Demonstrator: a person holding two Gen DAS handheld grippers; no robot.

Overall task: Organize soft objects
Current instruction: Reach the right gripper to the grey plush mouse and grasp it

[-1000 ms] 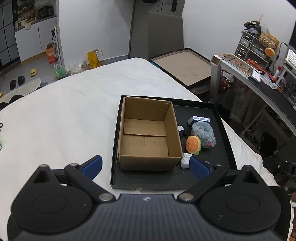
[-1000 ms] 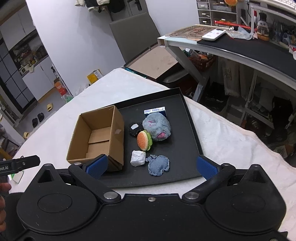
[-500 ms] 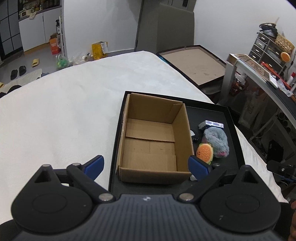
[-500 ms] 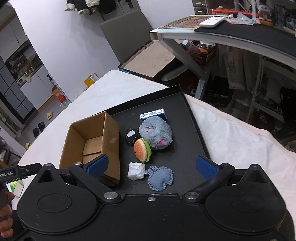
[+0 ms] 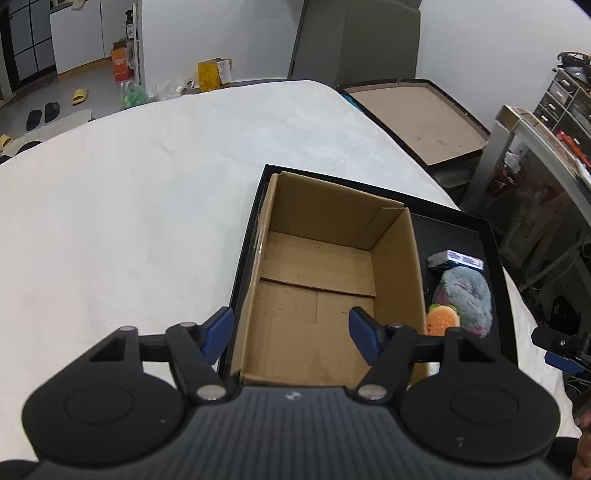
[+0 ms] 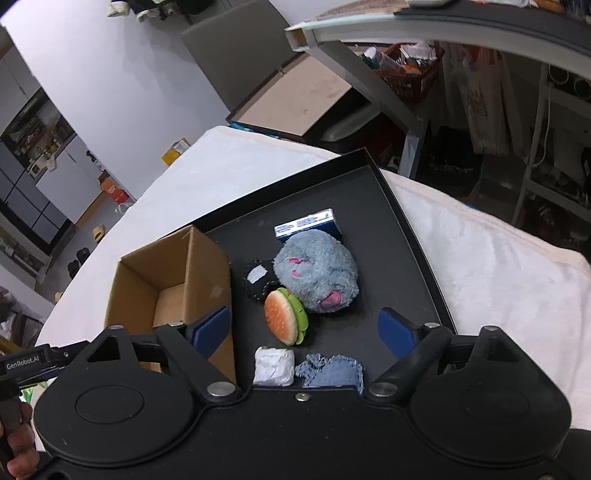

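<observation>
Home, slippers (image 5: 78,96), cabinets (image 5: 75,33), cluttered desk (image 6: 461,22)

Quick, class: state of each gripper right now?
Left gripper: open, holding nothing, above the cardboard box.
Right gripper: open, holding nothing, above the burger toy.

Open cardboard box (image 5: 325,280), empty, upright at tray's left. Beside it: grey plush (image 6: 317,273), burger toy (image 6: 285,320) on edge, white wad (image 6: 274,366), blue fabric piece (image 6: 332,373), black pouch (image 6: 258,278).

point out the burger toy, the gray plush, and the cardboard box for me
burger toy (image 6: 282,320), right wrist view, on its bun.
gray plush (image 6: 317,269), right wrist view, on its furry back.
cardboard box (image 5: 317,269), left wrist view, on its inside floor.
</observation>
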